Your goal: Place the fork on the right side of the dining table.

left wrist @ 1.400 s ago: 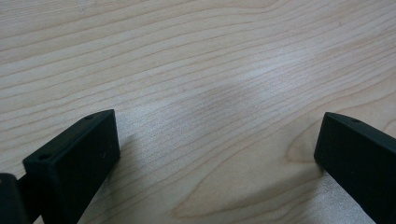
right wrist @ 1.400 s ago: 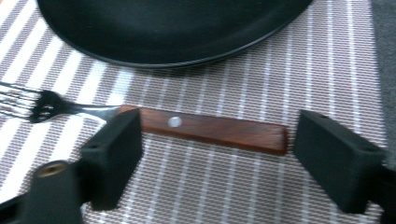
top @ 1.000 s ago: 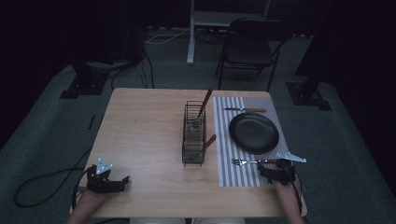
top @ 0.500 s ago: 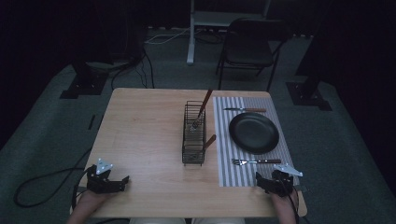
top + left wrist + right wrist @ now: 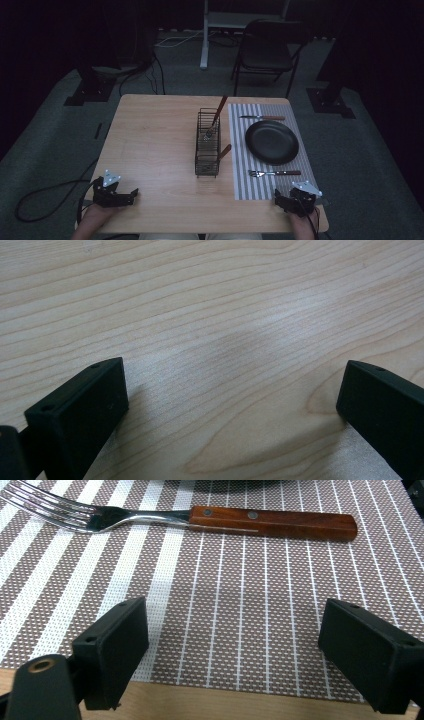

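Right gripper back from fork

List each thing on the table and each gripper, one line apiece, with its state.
left gripper: open, empty, on bare wood.
right gripper: open, empty, at the placemat's near edge.
fork: lying flat on the placemat, apart from the jaws.
plate: empty, flat on the placemat.
knife: lying flat beyond the plate.
wire caddy: upright, two wooden-handled utensils leaning in it.
placemat: spread flat.
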